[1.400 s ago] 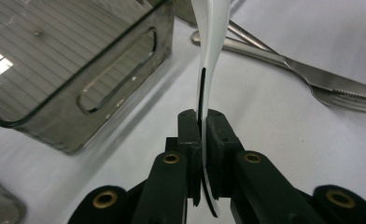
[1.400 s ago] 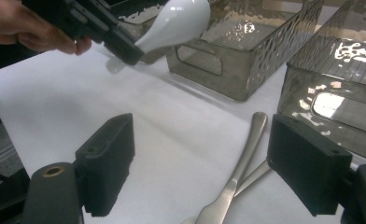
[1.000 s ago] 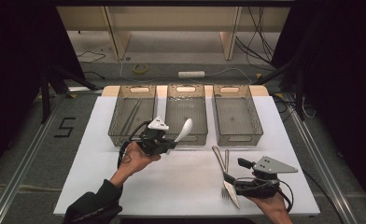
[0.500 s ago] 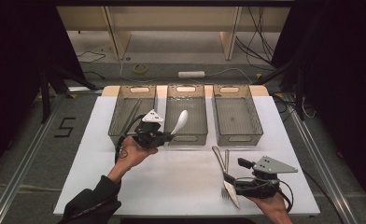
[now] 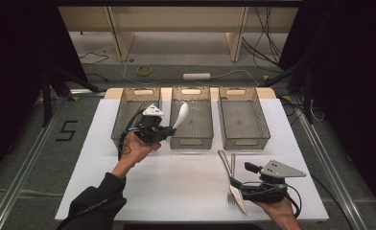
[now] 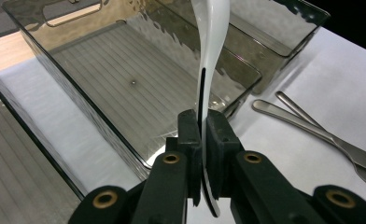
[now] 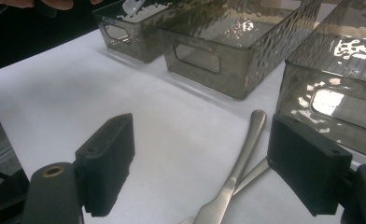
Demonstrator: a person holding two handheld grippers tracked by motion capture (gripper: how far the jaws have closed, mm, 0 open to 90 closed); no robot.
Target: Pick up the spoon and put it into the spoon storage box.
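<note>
This looks like a lab recording booth. Black curtains (image 5: 13, 72) flank a white tabletop (image 5: 186, 187). Cables (image 5: 263, 43), a power strip (image 5: 196, 76) and floor rails (image 5: 28, 158) surround it.

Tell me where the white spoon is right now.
In the high view the white spoon is clamped in the left gripper, held above the near left part of the middle bin, bowl pointing up and away from the person.

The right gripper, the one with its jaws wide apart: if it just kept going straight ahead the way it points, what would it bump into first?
Probably the metal cutlery lying between the open jaws of the right gripper. Beyond it stands the front wall of the middle tray, though depth is hard to judge.
</note>
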